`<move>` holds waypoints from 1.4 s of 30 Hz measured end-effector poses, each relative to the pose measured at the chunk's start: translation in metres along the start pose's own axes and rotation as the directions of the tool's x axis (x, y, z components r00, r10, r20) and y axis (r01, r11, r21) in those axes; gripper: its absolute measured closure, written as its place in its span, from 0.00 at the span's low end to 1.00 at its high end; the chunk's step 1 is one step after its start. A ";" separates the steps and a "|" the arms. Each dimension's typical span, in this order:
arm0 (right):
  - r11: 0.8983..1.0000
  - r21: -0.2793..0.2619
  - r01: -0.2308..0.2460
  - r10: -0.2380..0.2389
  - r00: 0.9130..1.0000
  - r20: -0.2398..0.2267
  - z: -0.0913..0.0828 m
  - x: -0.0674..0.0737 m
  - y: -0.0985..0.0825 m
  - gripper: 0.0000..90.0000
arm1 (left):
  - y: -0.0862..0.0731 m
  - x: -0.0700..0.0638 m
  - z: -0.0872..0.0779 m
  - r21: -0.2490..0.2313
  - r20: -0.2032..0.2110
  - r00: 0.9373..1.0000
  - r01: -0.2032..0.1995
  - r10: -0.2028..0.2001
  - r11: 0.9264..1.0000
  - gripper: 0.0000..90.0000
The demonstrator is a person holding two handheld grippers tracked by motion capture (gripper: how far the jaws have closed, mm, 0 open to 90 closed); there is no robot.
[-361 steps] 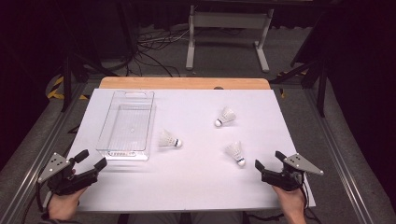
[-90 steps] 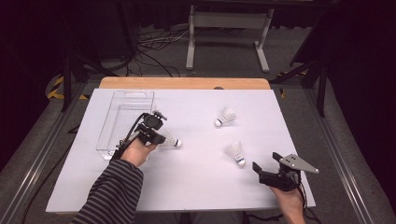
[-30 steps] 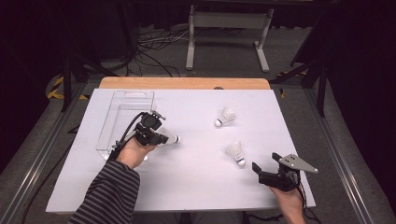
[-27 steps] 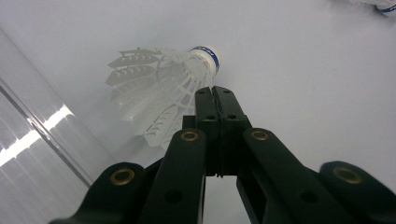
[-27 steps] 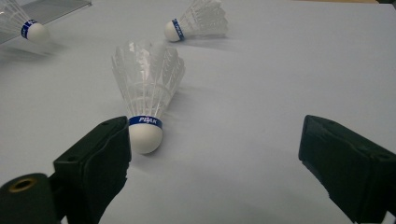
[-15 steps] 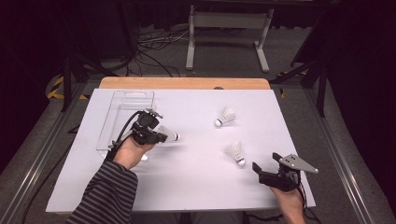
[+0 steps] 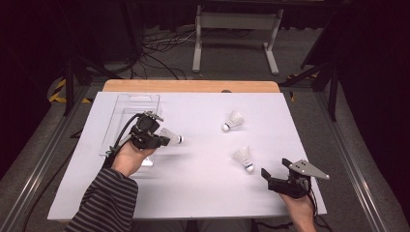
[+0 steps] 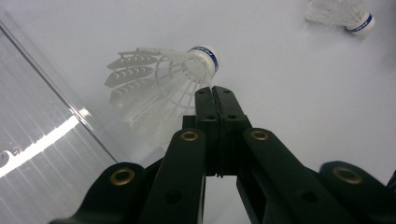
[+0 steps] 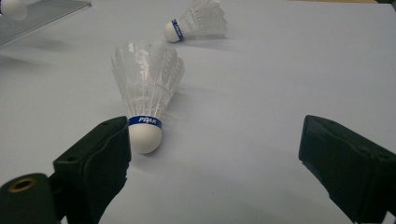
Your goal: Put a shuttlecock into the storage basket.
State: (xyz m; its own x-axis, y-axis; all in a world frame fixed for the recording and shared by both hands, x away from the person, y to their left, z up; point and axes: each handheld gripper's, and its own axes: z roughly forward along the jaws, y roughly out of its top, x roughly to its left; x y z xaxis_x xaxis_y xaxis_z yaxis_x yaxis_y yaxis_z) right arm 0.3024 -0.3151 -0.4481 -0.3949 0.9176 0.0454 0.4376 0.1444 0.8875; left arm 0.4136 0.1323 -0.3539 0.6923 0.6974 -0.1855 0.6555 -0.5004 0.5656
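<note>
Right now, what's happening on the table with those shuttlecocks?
The left gripper is shut on the feather skirt of one shuttlecock, holding it just beside the clear plastic tray at the table's left. The other two shuttlecocks lie on the white table: one near the middle, one closer to the person. The right gripper rests open near the table's front right edge, with the closer shuttlecock just ahead of its jaws, untouched.

White worktop [image 7: 203, 193] with a wooden strip [image 7: 191, 86] along its far edge. Dark grey floor beyond, black cables [image 7: 159, 41] strewn across it. Grey metal stand [image 7: 237, 21] behind. Metal rails [image 7: 34, 179] flank the sides. Surroundings dark.
</note>
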 end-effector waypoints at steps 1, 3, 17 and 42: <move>1.000 -0.001 -0.001 0.001 1.000 0.001 0.000 0.000 0.000 0.11 | 0.000 0.000 -0.001 -0.002 0.001 1.000 -0.001 0.001 1.000 1.00; 1.000 -0.002 0.000 0.000 1.000 0.001 0.000 0.000 0.000 0.11 | -0.001 0.000 -0.002 -0.007 0.004 1.000 0.002 -0.002 1.000 1.00; 1.000 0.002 0.001 -0.001 1.000 -0.003 0.000 0.000 0.000 0.11 | -0.005 0.004 -0.014 -0.031 0.008 1.000 0.012 -0.011 0.999 1.00; 1.000 0.000 0.000 0.000 1.000 -0.003 0.000 0.000 0.000 0.11 | -0.018 0.020 -0.039 -0.084 -0.015 0.999 0.048 -0.049 0.995 1.00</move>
State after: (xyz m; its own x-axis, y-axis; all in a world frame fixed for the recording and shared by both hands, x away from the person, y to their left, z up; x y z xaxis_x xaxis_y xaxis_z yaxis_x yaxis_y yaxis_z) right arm 0.3024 -0.3149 -0.4484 -0.3971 0.9166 0.0467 0.4378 0.1445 0.8874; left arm 0.4036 0.1749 -0.3366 0.6546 0.7288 -0.2009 0.6601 -0.4215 0.6218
